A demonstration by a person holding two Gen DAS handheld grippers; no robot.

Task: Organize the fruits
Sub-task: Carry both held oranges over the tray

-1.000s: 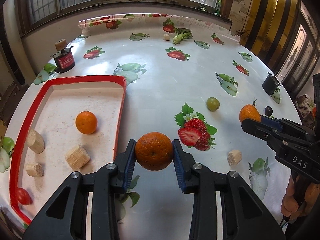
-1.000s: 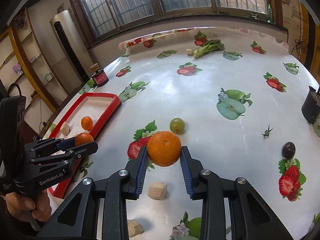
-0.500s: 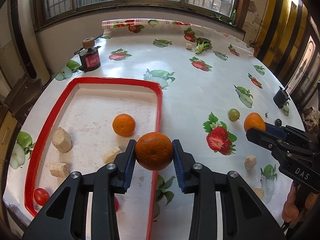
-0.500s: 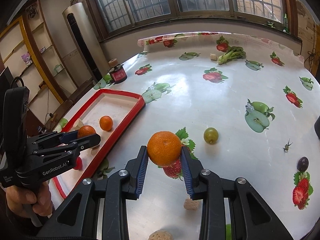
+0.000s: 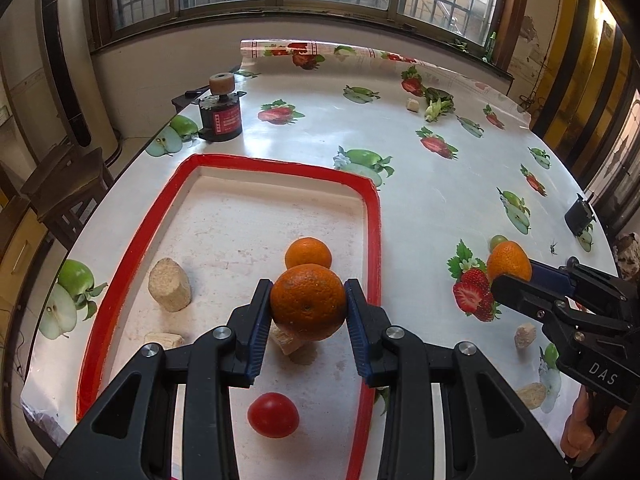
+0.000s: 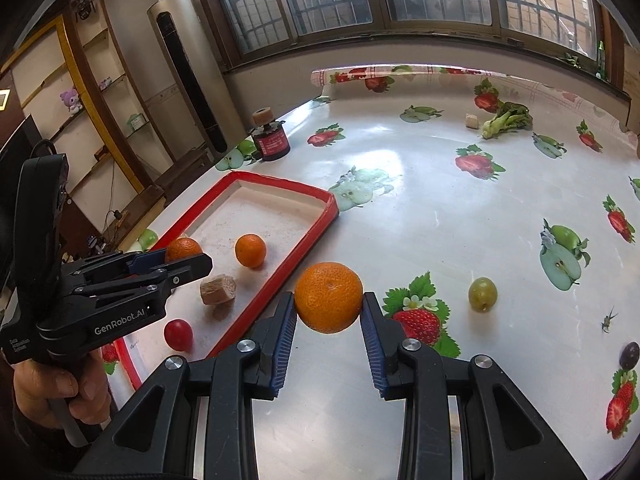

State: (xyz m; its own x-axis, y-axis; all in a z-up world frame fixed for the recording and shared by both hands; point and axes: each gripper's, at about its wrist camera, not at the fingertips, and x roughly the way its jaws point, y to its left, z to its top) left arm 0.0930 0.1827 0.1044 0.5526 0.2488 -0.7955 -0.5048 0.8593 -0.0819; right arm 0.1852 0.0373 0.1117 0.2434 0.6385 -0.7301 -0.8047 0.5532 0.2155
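My left gripper is shut on an orange and holds it above the red-rimmed tray, over its near right part. A second orange and a small red tomato lie in the tray. My right gripper is shut on another orange, held above the table just right of the tray's rim. A green grape and a dark grape lie on the table to the right.
Several tan cork-like blocks lie in the tray and on the table. A black and red jar stands behind the tray. A leafy vegetable lies at the far side. A black object sits at the right edge.
My left gripper has carried its orange leftward from the table to above the tray. My right gripper has moved left toward the tray's edge with its orange.
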